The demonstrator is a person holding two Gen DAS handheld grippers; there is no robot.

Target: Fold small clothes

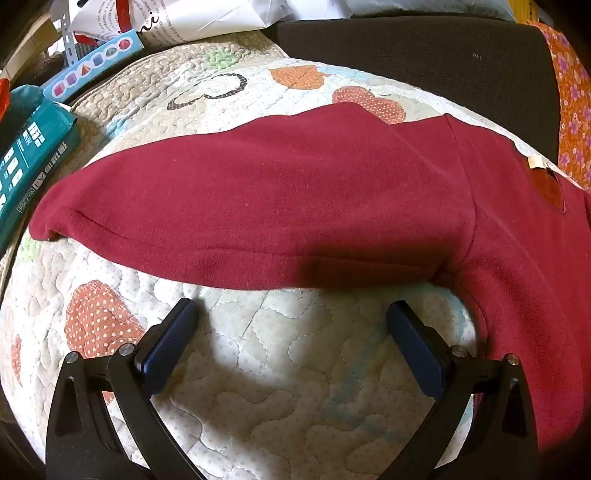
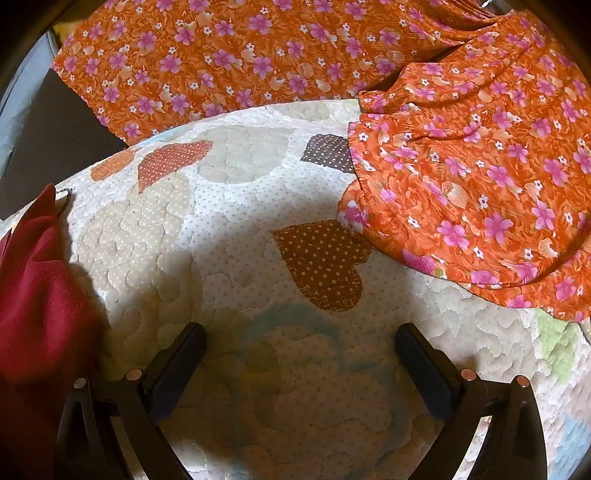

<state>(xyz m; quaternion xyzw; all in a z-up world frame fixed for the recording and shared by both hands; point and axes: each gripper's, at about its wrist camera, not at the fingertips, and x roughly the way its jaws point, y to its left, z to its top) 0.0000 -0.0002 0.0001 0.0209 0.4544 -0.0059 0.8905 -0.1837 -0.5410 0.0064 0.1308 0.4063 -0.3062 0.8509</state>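
A dark red fleece top (image 1: pixel 280 199) lies flat on a quilted heart-patterned cover (image 1: pixel 280 376); one sleeve stretches left across the left wrist view and the body runs down the right side. My left gripper (image 1: pixel 291 314) hovers open just below the sleeve's lower edge, nothing between its fingers. In the right wrist view, the same red top (image 2: pixel 37 295) shows at the left edge. My right gripper (image 2: pixel 301 334) stands open over bare quilt (image 2: pixel 236 236), apart from the red top and from an orange floral garment (image 2: pixel 480 192) at the right.
More orange floral fabric (image 2: pixel 229 55) lies across the back. A dark panel (image 1: pixel 406 62) borders the quilt at the far side. Teal and blue boxes (image 1: pixel 29 155) and a white paper bag (image 1: pixel 184 18) crowd the far left.
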